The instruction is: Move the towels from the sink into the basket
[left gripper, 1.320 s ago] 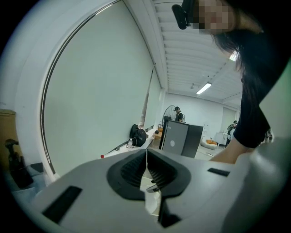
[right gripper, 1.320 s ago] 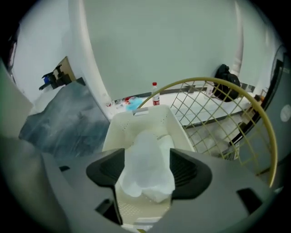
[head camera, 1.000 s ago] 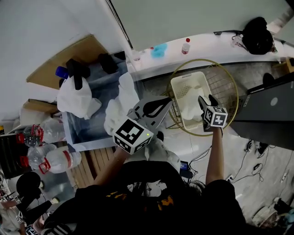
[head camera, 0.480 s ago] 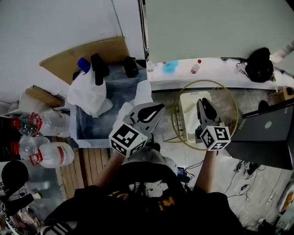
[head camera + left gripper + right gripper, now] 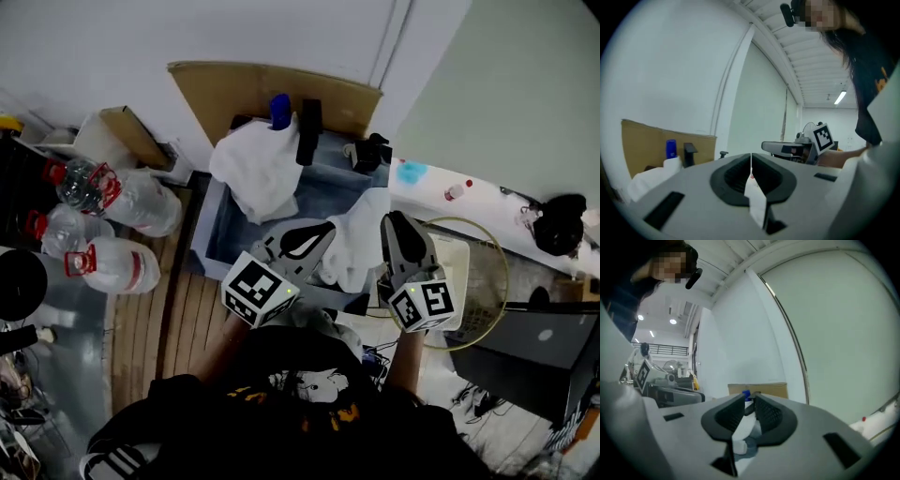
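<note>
Left gripper: jaws pressed together on a white towel. A strip of the cloth shows in the jaw seam. The towel hangs at the front right corner of the sink.

Right gripper: at the sink's right edge, just right of that towel. Its jaws have just been closing and stand almost together, with a narrow slit between them and nothing pinched.

Second towel: draped over the sink's back rim.

Basket: right of the sink.
</note>
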Demonstrator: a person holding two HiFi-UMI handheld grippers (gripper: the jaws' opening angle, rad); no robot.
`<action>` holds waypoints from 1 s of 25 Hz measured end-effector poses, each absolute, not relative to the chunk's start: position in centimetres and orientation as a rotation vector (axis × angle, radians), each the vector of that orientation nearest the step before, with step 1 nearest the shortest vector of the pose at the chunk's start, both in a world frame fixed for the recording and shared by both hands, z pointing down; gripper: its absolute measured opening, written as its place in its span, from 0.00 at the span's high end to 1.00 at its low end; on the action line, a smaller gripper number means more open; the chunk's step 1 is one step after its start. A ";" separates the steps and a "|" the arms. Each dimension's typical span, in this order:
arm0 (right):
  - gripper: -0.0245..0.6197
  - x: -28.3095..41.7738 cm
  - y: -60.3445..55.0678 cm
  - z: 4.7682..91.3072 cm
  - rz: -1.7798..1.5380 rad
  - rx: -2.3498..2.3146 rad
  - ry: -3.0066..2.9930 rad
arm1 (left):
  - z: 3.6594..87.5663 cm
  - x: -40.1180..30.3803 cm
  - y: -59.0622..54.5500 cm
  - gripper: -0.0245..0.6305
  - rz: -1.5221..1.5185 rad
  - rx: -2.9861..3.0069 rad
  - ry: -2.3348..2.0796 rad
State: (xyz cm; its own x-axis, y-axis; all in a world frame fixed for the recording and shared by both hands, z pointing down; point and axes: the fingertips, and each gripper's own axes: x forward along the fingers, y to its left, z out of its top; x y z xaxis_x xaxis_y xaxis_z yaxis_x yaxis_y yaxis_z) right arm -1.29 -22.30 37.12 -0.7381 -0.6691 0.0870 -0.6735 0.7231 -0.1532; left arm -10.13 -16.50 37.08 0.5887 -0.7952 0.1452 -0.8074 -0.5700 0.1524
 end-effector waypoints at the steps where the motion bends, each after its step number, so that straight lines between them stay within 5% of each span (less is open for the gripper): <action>1: 0.85 -3.8 -22.2 37.5 0.286 1.071 -2.903 | 37.4 -12.0 -16.2 0.94 0.090 2.589 -1.368; 12: 0.53 -25.5 -20.8 50.3 0.399 0.531 -2.717 | 40.8 -27.8 -13.9 0.94 0.058 2.358 -1.607; 25: 0.34 -31.8 -23.5 68.7 0.157 0.484 -2.093 | 44.5 -34.9 -11.5 0.94 0.069 2.189 -1.681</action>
